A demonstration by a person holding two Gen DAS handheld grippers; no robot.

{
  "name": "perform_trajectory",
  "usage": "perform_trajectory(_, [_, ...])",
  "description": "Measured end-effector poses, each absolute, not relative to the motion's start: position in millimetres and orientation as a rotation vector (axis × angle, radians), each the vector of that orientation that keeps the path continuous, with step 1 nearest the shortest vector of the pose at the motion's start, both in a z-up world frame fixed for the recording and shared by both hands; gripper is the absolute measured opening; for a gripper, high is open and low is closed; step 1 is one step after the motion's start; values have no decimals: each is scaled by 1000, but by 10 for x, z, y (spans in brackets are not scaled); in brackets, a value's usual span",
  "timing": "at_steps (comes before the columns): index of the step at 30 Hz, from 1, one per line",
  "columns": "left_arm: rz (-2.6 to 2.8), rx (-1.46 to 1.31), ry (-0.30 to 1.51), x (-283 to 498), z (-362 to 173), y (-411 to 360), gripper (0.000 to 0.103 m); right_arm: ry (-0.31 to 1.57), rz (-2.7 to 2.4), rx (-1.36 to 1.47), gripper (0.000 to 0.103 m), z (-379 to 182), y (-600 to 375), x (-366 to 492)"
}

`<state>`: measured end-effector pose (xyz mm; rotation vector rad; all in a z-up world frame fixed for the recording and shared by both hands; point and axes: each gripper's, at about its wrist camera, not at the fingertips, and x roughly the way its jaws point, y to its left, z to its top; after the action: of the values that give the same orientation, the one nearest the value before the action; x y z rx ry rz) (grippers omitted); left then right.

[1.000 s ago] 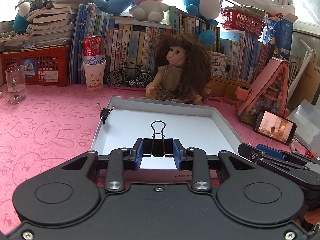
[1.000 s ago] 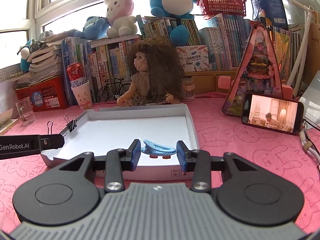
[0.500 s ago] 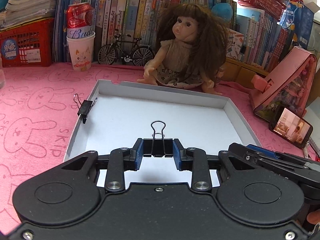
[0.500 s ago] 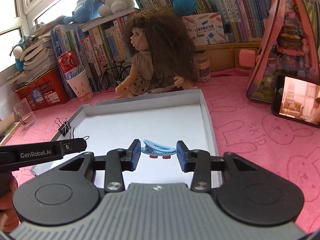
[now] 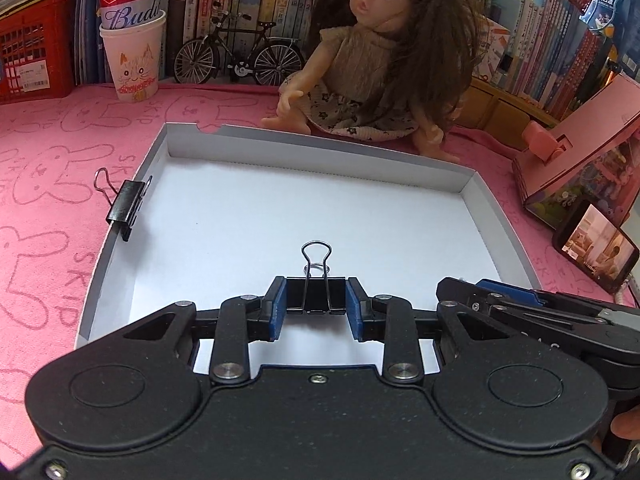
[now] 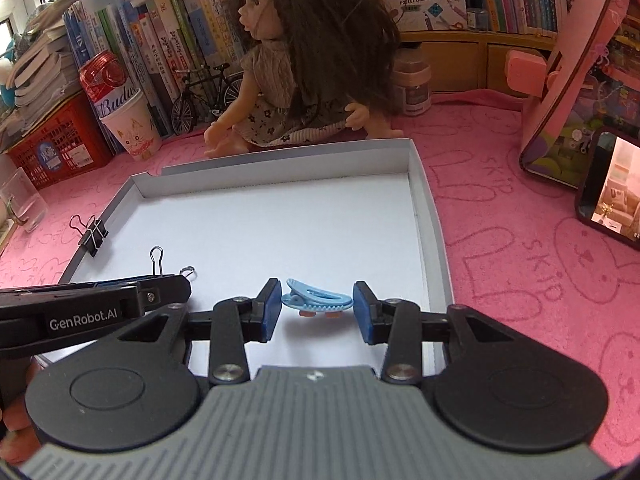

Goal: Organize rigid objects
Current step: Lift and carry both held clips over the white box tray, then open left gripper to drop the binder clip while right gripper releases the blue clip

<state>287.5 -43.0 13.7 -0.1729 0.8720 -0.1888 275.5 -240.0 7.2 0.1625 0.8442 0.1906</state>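
Observation:
My left gripper (image 5: pixel 316 298) is shut on a black binder clip (image 5: pixel 316 294), its wire handles pointing forward over the white box tray (image 5: pixel 120 248). My right gripper (image 6: pixel 317 304) is shut on a light blue hair clip (image 6: pixel 316 300), held above the near part of the same tray (image 6: pixel 430 216). A second black binder clip (image 5: pixel 126 204) is clamped on the tray's left wall; in the right wrist view that clamped clip (image 6: pixel 93 234) shows at the left. The left gripper's arm (image 6: pixel 96 310) reaches in from the left there.
A doll (image 5: pixel 384 52) sits just behind the tray. A paper cup with a can (image 5: pixel 134 52), a toy bicycle (image 5: pixel 240 56) and books line the back. A pink toy house (image 5: pixel 580 148) and a phone (image 5: pixel 596 248) stand at the right on the pink cloth.
Both grippers have moved forward and tipped down over the tray, each keeping its clip. The tray now fills more of both views.

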Motion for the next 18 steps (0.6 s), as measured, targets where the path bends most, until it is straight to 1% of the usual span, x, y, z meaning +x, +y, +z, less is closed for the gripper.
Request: perform_trajectory(18, [-211,-147,851,2897,104,-538,29,841,181,115,45,44,-2287,2813])
